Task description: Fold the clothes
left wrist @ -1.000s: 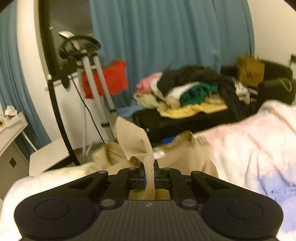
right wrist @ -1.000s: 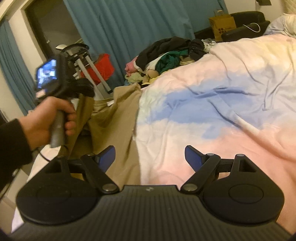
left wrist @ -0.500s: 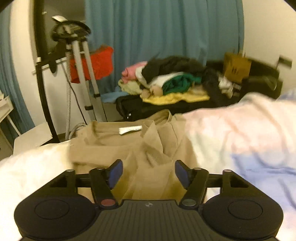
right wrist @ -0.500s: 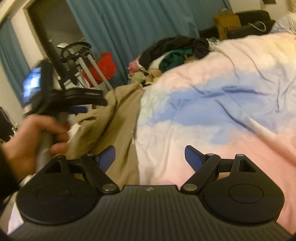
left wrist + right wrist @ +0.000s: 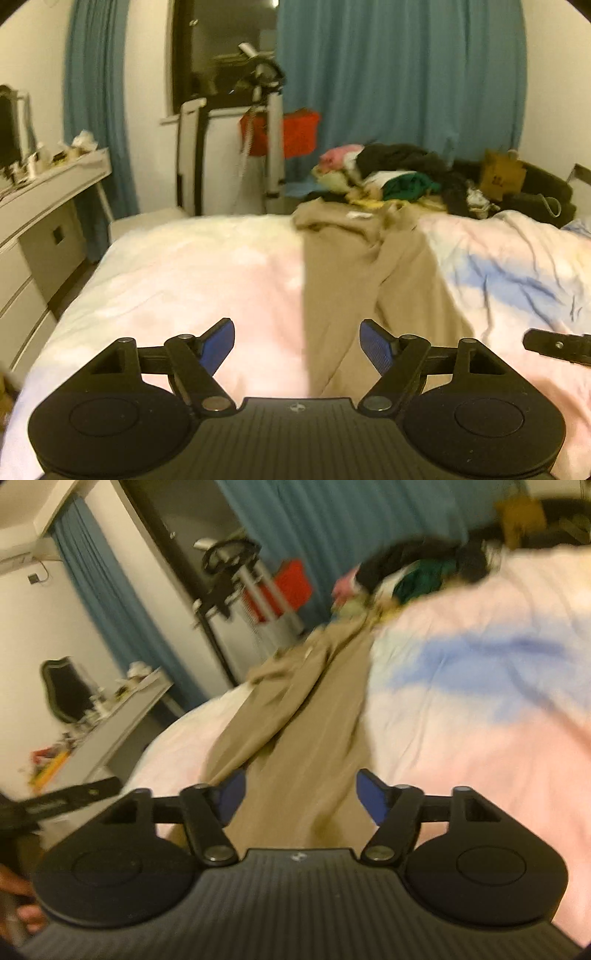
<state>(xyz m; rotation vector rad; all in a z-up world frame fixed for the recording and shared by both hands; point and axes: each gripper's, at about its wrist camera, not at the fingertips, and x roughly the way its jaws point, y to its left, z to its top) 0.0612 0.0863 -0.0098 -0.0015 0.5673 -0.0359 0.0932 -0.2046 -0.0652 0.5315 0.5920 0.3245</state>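
Observation:
A tan garment (image 5: 369,266) lies stretched lengthwise down the bed, its collar end with a white label bunched at the far edge. My left gripper (image 5: 297,332) hovers over the near part of the quilt, its jaws opening, nothing between them. The garment's near end lies just right of and below it. My right gripper (image 5: 299,790) hangs over the same tan garment (image 5: 295,720). Its jaws are closing, the cloth lies under the gap, and the pads do not press on it. The right wrist view is blurred.
The bed carries a pink, white and blue quilt (image 5: 184,277). A pile of clothes (image 5: 399,177) lies beyond its far edge, with a cardboard box (image 5: 500,177). A white desk (image 5: 37,206) stands left. A metal stand (image 5: 271,122) and red basket (image 5: 299,129) stand before blue curtains.
My left gripper let go of the tan cloth, opened, and drew far back along the bed. My right gripper swung left over the garment and its jaws narrowed.

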